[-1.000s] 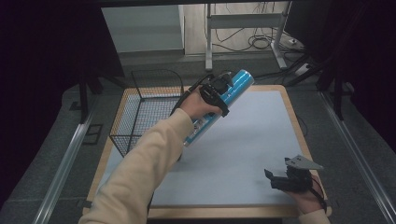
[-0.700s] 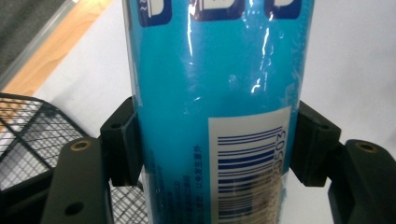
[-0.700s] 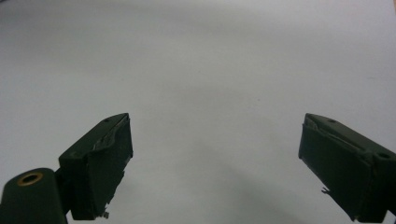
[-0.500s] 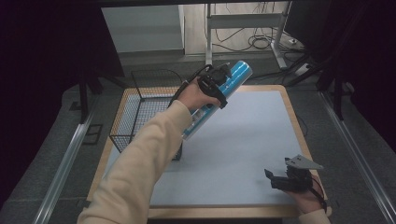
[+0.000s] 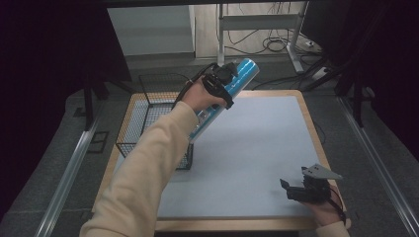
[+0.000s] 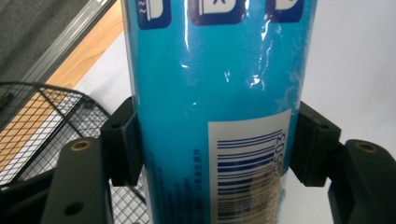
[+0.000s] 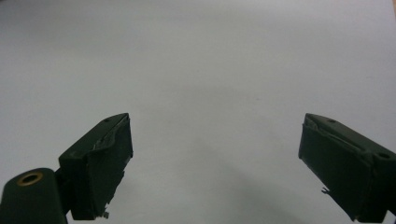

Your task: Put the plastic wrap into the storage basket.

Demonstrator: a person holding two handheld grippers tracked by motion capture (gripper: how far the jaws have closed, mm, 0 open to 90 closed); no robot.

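Observation:
A long blue shiny tube (image 5: 232,91) with a barcode label is held tilted in the air above the mat's far left part, its top end pointing up and to the right. My left gripper (image 5: 218,85) is shut on the blue tube (image 6: 219,107) around its middle, one jaw on each side. A black wire basket (image 5: 148,118) stands on the table's left side, just left of and below the tube. Down at the front right corner, my right gripper (image 5: 291,187) rests low over the grey mat, open, with nothing between its fingers (image 7: 100,158).
A grey mat (image 5: 257,148) covers most of the wooden table (image 5: 316,133). The wire basket (image 6: 42,121) shows beside the tube in the left gripper view. Metal rails run along both table sides, and desk legs and cables lie beyond the far edge.
The left gripper has lifted the blue tube higher and a little farther from the person, above the basket's right edge. The right gripper has stayed in place.

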